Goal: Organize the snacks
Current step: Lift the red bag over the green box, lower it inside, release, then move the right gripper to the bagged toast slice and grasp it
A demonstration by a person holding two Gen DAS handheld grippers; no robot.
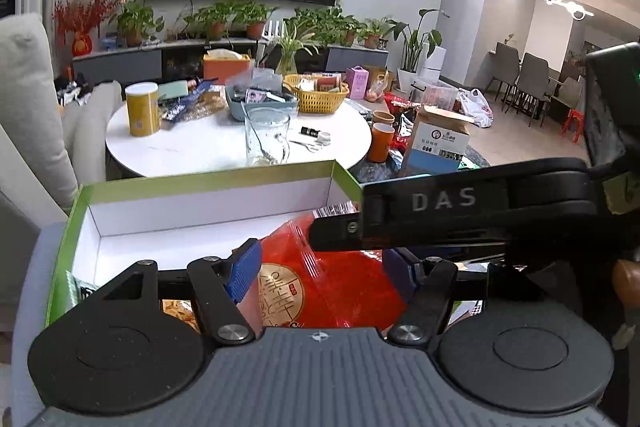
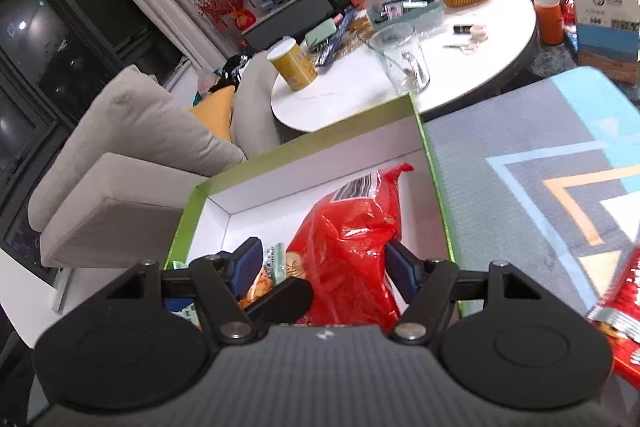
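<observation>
**Red snack bag sits in the green-rimmed box, both tongs around it**

The large crinkly red plastic snack bag (image 2: 348, 247) lies inside the shallow cardboard box with a green rim and white inner walls (image 2: 224, 223), toward its right side, with its barcode end pointing to the far wall. Smaller snack packets (image 2: 262, 281) lie at the near left of the box, beside the bag.

The left gripper (image 1: 320, 273) stands wide open over the near end of the bag; its blue pads (image 1: 245, 269) flank the bag, and whether they press on it cannot be told. The right gripper (image 2: 320, 267) is likewise wide apart with the bag between its fingers; contact is unclear. In the left wrist view the right gripper reaches in from the right, above the bag.

The box rests on a grey patterned rug (image 2: 520, 163). Beyond it stands a round white table (image 1: 224, 151) holding a yellow canister (image 1: 142, 110) and a clear glass jug (image 1: 267, 135). Another red packet (image 2: 624, 311) lies on the rug at the near right.
</observation>
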